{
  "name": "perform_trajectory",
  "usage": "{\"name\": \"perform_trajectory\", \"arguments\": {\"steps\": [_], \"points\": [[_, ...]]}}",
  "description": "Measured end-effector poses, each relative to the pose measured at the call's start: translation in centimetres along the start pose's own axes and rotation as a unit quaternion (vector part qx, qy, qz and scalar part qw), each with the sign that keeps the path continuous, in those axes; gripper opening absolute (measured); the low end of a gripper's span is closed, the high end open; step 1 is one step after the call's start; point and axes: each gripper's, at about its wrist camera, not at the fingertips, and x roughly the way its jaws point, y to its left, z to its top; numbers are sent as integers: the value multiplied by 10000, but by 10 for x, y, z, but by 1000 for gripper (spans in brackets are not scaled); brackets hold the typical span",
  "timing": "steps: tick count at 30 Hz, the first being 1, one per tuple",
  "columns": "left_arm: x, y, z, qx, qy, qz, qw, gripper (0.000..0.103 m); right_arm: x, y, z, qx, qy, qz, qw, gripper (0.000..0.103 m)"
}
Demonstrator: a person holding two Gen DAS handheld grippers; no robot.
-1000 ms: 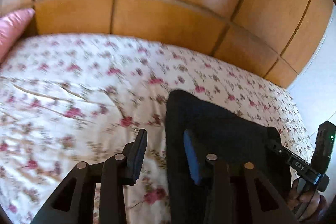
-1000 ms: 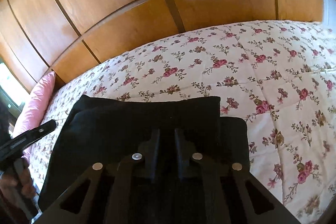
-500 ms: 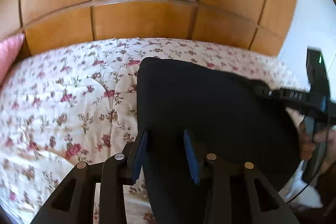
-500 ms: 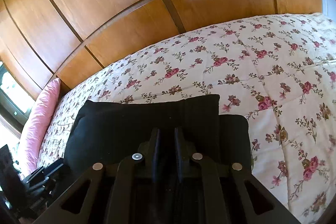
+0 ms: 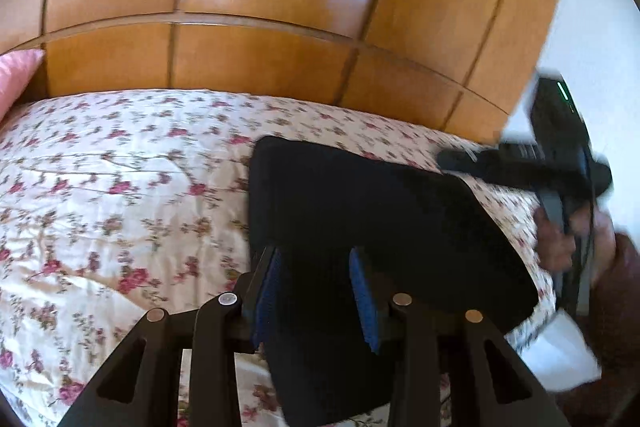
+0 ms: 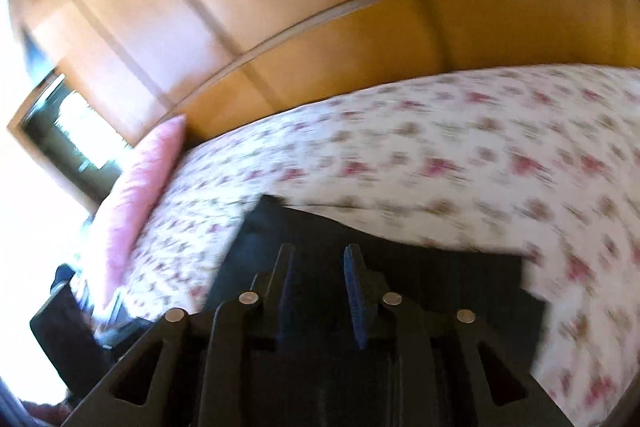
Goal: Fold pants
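Black pants (image 5: 360,203) lie folded into a compact rectangle on the floral bedspread (image 5: 120,187). My left gripper (image 5: 316,287) hovers over their near edge, open, its blue pads apart and pressing on nothing. In the right wrist view the pants (image 6: 440,291) fill the lower middle, blurred by motion. Above them my right gripper (image 6: 318,287) has its jaws opening, and a gap shows between the pads with no cloth pinched. The left wrist view shows the right gripper (image 5: 452,159) past the pants' far right corner, held by a hand (image 5: 560,239).
Glossy wooden panels (image 5: 260,59) rise behind the bed. A pink pillow (image 6: 140,195) leans at the bed's left end beside a bright window (image 6: 60,131). A white wall (image 5: 592,47) stands to the right. The bedspread stretches wide to the left of the pants.
The right gripper's jaws, shut on the pants' edge before, have parted and it has lifted and swung. The left gripper moved from the bare bedspread to over the pants.
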Motion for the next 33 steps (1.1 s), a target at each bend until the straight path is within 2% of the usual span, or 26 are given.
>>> {"name": "perform_trajectory", "arguments": {"steps": [3, 7, 9, 11, 12, 14, 15, 16, 17, 18, 20, 24, 29, 33], "points": [[5, -10, -5, 247, 84, -200, 9995, 36, 43, 23, 22, -255, 519, 514, 9970, 44], [9, -23, -12, 629, 144, -216, 9977, 36, 106, 43, 42, -497, 1187, 589, 9899, 54], [12, -24, -14, 703, 180, -209, 9971, 36, 134, 46, 47, -535, 1497, 638, 9852, 53], [12, -23, -15, 725, 193, -247, 9969, 36, 152, 51, 46, -713, 1696, 657, 9807, 18], [13, -23, -16, 743, 209, -242, 9967, 36, 154, 59, 44, -948, 1716, 725, 9779, 6], [14, -22, -19, 731, 253, -252, 9967, 36, 150, 74, 39, -1335, 1669, 911, 9726, 2], [15, -20, -21, 705, 259, -261, 9968, 36, 151, 79, 33, -1520, 1680, 831, 9704, 1], [17, -19, -22, 675, 269, -258, 9970, 36, 157, 81, 29, -1689, 1713, 537, 9691, 0], [20, -18, -23, 676, 281, -225, 9971, 36, 168, 77, 21, -1844, 1818, 89, 9658, 0], [21, -19, -23, 683, 296, -167, 9971, 36, 174, 71, 18, -1826, 1857, -75, 9655, 0], [24, -18, -21, 585, 351, -128, 9976, 36, 175, 61, 17, -1502, 1712, 22, 9737, 0], [21, -22, -18, 482, 421, 17, 9980, 37, 163, 64, 19, -1401, 1529, -91, 9782, 1], [21, -29, -16, 558, 413, 281, 9972, 37, 128, 69, 17, -1287, 1189, -248, 9842, 8], [24, -33, -14, 570, 429, 406, 9966, 37, 89, 57, 7, -1067, 889, -412, 9894, 14]]}}
